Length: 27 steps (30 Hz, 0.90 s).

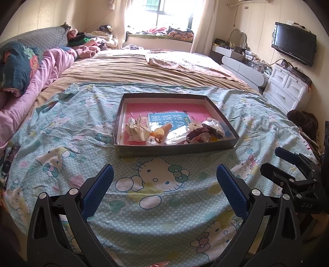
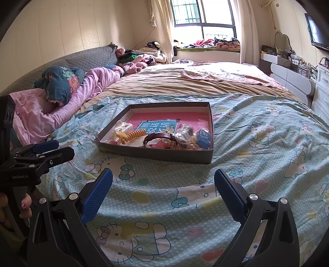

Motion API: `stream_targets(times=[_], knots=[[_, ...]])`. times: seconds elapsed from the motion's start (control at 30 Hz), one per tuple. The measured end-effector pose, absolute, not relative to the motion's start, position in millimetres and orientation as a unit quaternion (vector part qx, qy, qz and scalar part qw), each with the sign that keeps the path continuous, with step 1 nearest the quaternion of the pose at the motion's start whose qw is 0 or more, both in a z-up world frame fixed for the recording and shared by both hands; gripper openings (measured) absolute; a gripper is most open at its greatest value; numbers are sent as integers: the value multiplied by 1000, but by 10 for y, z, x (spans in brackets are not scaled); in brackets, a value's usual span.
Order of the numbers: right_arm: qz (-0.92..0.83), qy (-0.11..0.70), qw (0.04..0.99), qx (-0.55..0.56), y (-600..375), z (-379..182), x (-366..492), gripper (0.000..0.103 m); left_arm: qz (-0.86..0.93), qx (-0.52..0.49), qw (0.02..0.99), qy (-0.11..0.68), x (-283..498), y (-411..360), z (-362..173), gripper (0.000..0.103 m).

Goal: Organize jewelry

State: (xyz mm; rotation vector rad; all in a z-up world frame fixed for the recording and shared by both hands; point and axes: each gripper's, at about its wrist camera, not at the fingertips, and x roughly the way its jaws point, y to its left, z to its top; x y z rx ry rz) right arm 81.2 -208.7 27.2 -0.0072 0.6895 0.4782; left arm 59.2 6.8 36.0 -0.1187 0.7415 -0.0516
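On the Hello Kitty bedsheet [image 1: 164,205] sits a shallow grey cardboard box [image 1: 176,149], and the jewelry lies bunched along its near wall over a pink sheet printed with a blue label. From the left wrist view the pieces read, left to right, as a white packet [image 1: 136,129], an orange spiral hair tie [image 1: 162,131], a brown-strapped watch [image 1: 198,136] and a clear bag of small items [image 1: 214,126]; the right wrist view adds a small blue box [image 2: 203,136] in the near right corner. Several pieces overlap, so the small items inside the bag cannot be told apart. Both grippers hover above the bare sheet on the near side of the box, touching neither it nor each other. The left gripper [image 1: 164,180] has its blue-padded fingers [image 1: 98,189] spread wide apart with nothing between them, and the right gripper [image 2: 163,182] is spread wide and holds nothing as well, standing just to the right of the left one. Nothing lies between the fingertips and the box wall but rumpled sheet. Beyond the box stretches a tan blanket [image 1: 144,67], with a pink quilt [image 1: 41,82] heaped along the left edge of the bed. Further right stand white drawers [image 1: 287,88] below a wall-mounted television [image 1: 294,46], and a bright window [image 2: 203,18] closes the far end of the room.
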Motion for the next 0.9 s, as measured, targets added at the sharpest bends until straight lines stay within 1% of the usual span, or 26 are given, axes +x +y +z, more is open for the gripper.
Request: stream_targets(times=[0.9], knots=[[227, 332, 915, -1, -2124, 262, 821, 98, -17, -48, 929, 366, 607, 41, 362, 94]])
